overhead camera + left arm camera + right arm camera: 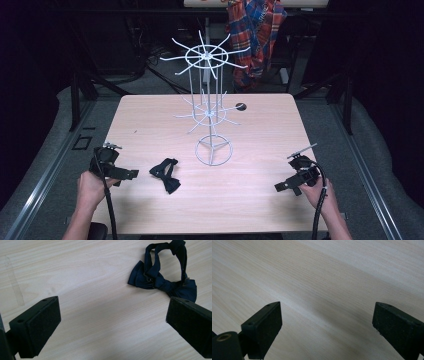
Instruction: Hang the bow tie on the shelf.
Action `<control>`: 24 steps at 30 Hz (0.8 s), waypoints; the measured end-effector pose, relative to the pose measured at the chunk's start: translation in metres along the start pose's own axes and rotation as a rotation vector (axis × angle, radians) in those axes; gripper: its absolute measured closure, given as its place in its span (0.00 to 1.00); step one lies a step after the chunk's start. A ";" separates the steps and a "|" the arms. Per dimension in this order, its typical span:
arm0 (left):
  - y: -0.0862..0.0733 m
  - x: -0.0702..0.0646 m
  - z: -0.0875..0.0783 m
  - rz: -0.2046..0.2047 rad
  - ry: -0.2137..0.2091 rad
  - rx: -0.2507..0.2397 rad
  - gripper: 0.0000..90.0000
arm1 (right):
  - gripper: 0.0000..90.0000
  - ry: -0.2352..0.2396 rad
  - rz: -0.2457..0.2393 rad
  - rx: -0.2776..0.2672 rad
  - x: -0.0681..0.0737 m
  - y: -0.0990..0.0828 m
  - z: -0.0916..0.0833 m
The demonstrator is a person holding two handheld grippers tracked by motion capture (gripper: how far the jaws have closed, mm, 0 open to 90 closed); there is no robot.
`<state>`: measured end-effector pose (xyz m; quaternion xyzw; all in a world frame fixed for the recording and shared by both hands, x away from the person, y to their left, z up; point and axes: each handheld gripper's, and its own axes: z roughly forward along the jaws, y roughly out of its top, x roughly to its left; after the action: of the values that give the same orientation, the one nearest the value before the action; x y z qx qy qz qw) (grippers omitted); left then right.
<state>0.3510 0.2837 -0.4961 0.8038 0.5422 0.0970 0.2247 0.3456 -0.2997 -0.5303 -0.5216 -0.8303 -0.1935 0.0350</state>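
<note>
Left gripper wide open, bow tie not yet taken

Left gripper (131, 174) sits low over the near left part of the wooden table (150, 115), jaws spread wide with nothing between them. Dark blue bow tie (166, 174) lies flat on the wood just to its right, strap looped behind the bow; in the left gripper view it (162, 277) sits up and to the right of the gap, beyond the pads, partly behind the right-hand one. Right gripper (281, 187) hovers at the near right, well apart from the tie, jaws likewise spread over bare wood.

White wire display rack (210, 107) stands mid-table, spokes empty.

Risks as I judge them:
- Tie is off the jaw line; closing from this spot would likely pinch air or clip only one wing.
- Thin strap could slip from the pads, letting the bow dangle and swing.
- Flat cloth on smooth wood may slide ahead of a pad rather than lift.
- Rack looks light; snagging a spoke with the loop could tip it.
</note>
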 end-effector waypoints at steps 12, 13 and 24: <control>0.002 0.003 0.002 0.007 0.008 0.026 0.00 | 0.09 -0.014 0.001 -0.049 0.006 -0.001 0.001; 0.002 0.003 0.002 0.007 0.008 0.026 0.00 | 0.09 -0.014 0.001 -0.049 0.006 -0.001 0.001; 0.007 -0.005 0.001 0.031 0.028 0.011 0.00 | 0.09 -0.019 -0.022 -0.036 0.005 0.000 -0.003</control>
<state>0.3553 0.2766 -0.4931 0.8120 0.5332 0.1086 0.2112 0.3427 -0.2963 -0.5266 -0.5146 -0.8327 -0.2039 0.0157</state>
